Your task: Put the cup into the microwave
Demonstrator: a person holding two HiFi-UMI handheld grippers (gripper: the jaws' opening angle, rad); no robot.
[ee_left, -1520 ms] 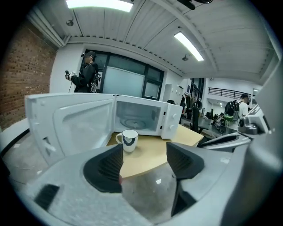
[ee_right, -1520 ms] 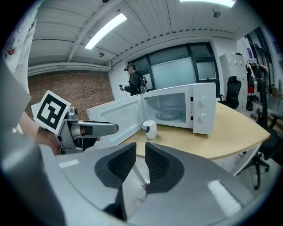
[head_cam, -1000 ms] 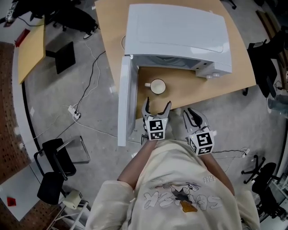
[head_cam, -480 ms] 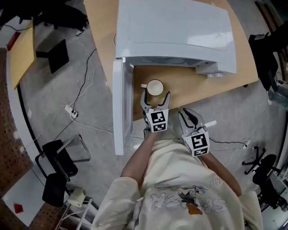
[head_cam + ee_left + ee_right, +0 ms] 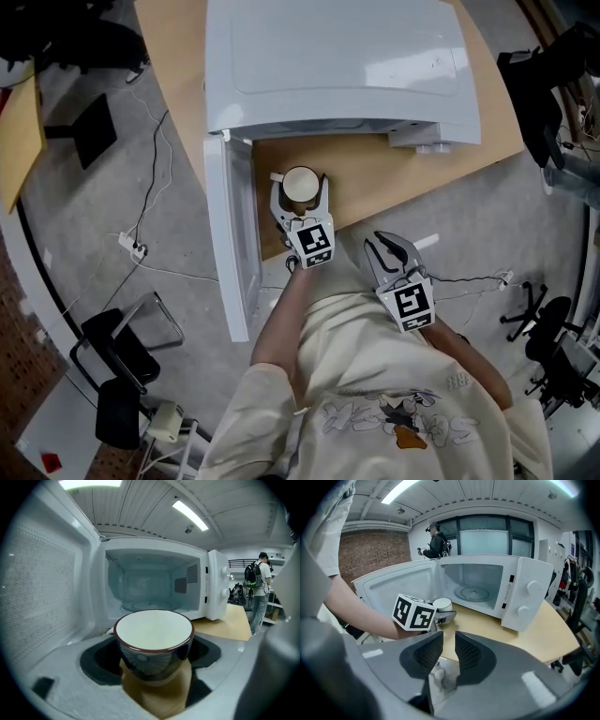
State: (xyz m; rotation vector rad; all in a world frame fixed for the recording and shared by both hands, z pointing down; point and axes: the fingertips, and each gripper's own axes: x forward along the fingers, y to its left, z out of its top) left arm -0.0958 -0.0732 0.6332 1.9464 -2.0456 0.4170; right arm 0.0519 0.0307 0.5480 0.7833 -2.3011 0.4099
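Note:
A cup (image 5: 302, 185) with a white inside and a dark patterned outside stands on the wooden table (image 5: 375, 178), just before the open white microwave (image 5: 337, 66). My left gripper (image 5: 301, 187) has one finger on each side of the cup. In the left gripper view the cup (image 5: 153, 634) fills the gap between the dark pads (image 5: 101, 660), and the jaws are closing on it. The empty microwave cavity (image 5: 150, 588) lies straight behind. My right gripper (image 5: 382, 242) hangs off the table's near edge with its jaws almost together and nothing in them, also seen in its own view (image 5: 449, 641).
The microwave door (image 5: 230, 234) swings out to the left, past the table edge. Its control panel with two knobs (image 5: 525, 597) is on the right. Cables and a power strip (image 5: 128, 246) lie on the floor by black chairs (image 5: 117, 342). People stand far off (image 5: 258, 588).
My left gripper has moved forward to the cup, so its fingers now flank it. The right gripper has stayed near the table edge.

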